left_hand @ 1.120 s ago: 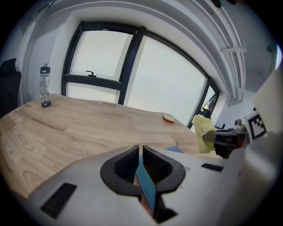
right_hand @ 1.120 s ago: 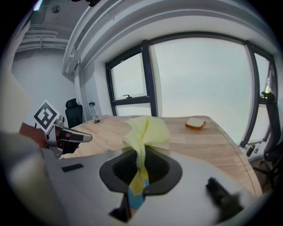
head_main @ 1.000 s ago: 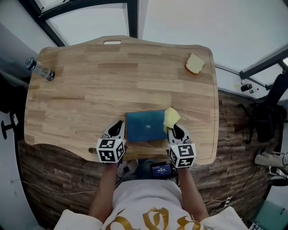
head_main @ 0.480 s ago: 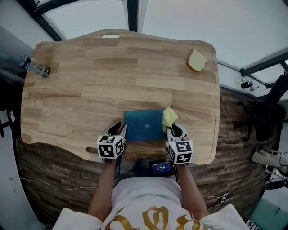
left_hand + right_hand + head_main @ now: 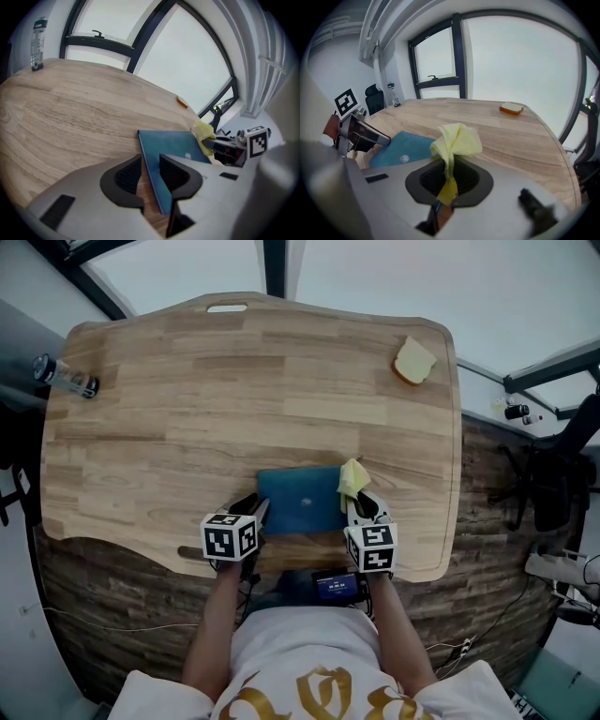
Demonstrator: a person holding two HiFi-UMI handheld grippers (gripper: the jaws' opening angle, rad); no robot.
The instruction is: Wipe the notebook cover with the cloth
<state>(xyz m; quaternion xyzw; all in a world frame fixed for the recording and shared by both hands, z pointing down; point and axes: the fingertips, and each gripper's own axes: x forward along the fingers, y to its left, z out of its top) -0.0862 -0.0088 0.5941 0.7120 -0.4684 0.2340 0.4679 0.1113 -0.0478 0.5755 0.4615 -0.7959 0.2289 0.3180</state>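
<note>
A blue notebook [image 5: 300, 501] lies flat near the table's front edge, also seen in the left gripper view [image 5: 171, 145] and the right gripper view [image 5: 405, 147]. My left gripper [image 5: 255, 512] sits at its left edge. Its jaws [image 5: 150, 164] stand a small way apart: the right one is over the cover, the left one over bare wood. My right gripper [image 5: 361, 510] is at the notebook's right edge, shut on a crumpled yellow cloth [image 5: 352, 478]. The cloth [image 5: 457, 138] sticks up from the jaws [image 5: 447, 171], just right of the cover.
The wooden table [image 5: 234, 390] carries a bread-like slice [image 5: 413, 360] at the far right corner and a small bottle [image 5: 62, 377] at the far left edge. A small screen device [image 5: 336, 585] sits at my waist. An office chair [image 5: 553, 484] stands right of the table.
My left gripper has moved right, up to the notebook's left edge. The right gripper still holds the cloth at the right edge. The head view has shifted a little.
</note>
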